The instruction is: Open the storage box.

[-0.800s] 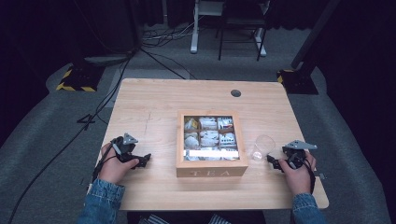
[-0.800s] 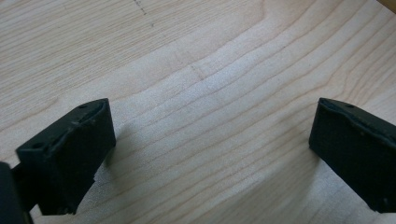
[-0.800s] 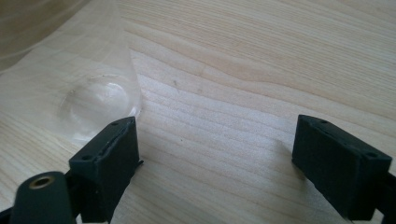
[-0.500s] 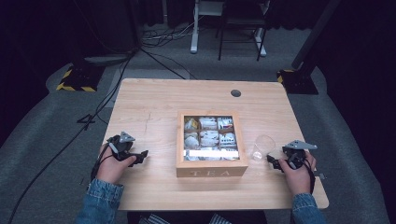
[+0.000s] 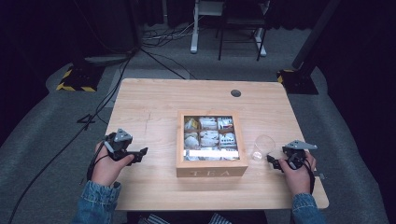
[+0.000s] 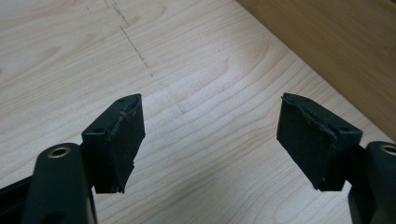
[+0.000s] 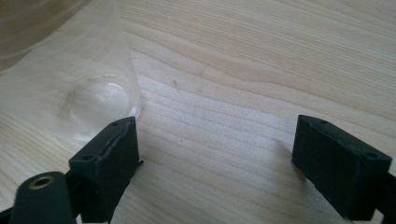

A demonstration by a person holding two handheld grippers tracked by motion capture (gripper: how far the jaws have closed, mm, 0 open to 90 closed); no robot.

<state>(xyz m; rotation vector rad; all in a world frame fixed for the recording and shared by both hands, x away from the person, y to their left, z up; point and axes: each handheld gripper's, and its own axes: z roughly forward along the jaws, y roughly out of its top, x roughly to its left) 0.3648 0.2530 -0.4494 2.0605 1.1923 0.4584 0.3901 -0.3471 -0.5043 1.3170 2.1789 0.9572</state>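
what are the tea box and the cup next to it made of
Tea box: light wood with a matt finish, grain showing, TEA lettered on its front; the lid pane looks like glass or clear plastic. Cup: see-through and colourless, probably thin plastic, possibly glass.

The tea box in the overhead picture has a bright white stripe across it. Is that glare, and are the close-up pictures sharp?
High view: yes, the stripe looks like room light glaring off the tea box lid's clear pane; the surroundings are dark. Left gripper view: the wood grain is sharp, the left tongs slightly soft. Right gripper view: the clear glass beside the right tongs is blurred and faint.
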